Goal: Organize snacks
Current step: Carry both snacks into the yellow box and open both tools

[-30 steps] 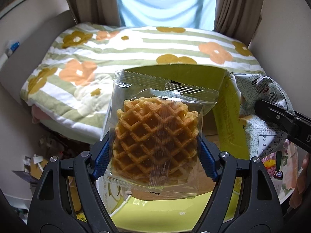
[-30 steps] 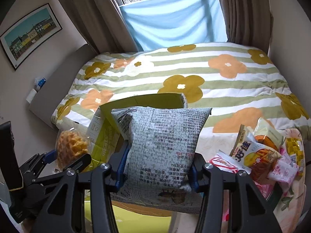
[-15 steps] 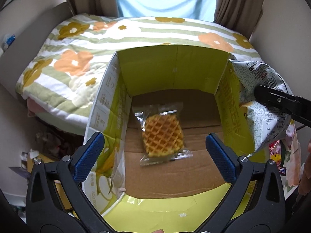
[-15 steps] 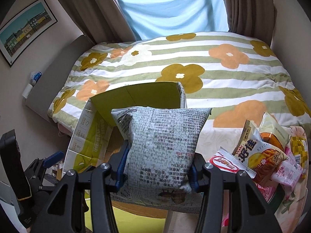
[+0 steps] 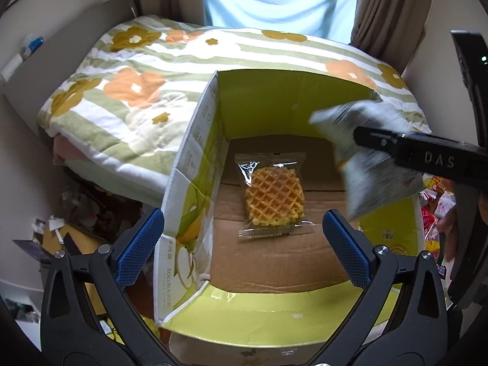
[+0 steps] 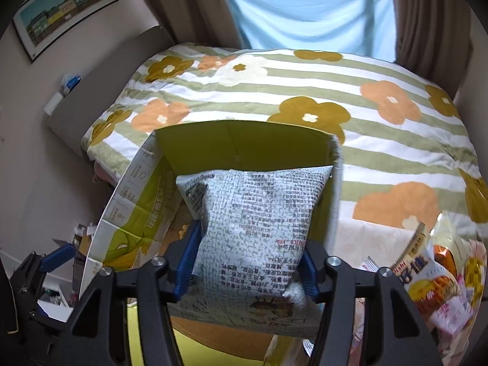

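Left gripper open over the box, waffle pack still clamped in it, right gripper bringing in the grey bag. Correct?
Not quite. The left wrist view shows the waffle pack lying on the floor of the box, clear of the open left gripper. The right gripper does bring the grey bag over the box.

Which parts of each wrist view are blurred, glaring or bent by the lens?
Left wrist view: the grey snack bag is smeared by motion, the waffle packet sharp with glare on its wrapper. Right wrist view: bright window, box edge blurred. Both views: fisheye bending, dark corners.
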### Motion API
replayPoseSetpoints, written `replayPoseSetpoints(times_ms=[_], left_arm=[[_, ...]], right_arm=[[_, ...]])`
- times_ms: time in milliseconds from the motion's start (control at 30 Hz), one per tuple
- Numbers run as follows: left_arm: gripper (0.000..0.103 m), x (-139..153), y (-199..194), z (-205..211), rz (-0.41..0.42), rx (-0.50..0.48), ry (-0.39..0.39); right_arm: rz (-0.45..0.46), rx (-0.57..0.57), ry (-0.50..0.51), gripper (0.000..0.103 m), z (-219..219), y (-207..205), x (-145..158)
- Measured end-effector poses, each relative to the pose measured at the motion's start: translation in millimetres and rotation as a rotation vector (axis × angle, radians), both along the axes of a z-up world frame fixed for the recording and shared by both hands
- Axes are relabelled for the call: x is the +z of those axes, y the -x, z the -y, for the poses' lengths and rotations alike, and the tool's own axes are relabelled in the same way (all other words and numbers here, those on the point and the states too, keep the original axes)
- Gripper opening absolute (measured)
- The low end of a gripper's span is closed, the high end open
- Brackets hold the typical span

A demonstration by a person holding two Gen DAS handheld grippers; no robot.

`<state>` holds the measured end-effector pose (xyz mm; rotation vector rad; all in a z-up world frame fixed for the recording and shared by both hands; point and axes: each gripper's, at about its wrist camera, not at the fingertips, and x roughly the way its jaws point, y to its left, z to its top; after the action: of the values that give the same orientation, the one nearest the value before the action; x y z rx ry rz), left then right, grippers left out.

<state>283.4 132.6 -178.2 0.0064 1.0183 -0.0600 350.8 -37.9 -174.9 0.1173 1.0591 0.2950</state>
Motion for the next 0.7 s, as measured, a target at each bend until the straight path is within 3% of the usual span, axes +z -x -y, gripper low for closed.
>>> replayPoseSetpoints(times_ms=[33,67,267,700], left_arm=[[0.103,1.2,0.3,-0.6,0.004,0.001,0.003],[0.103,2.7,0.4,-1.0,0.007,-0.001,0.004],[0.103,8.2,1.5,5.8,0.024,-0.022,-0.008],[0.103,41.3,18.6,18.1,0.084,-0.095,-0.004]], right_arm=[[-0.002,0.007,0.004,0.091,-1.1,-0.5,-1.4],[-0.001,0.01,0.005,0.102,-0.7,-0.2,-2.4],[0.011,-0.03,-0.073,0.103,11.3,11.9,-2.4],[0.069,-0.055,-0.023,0.103,18.5,44.3,38.3]])
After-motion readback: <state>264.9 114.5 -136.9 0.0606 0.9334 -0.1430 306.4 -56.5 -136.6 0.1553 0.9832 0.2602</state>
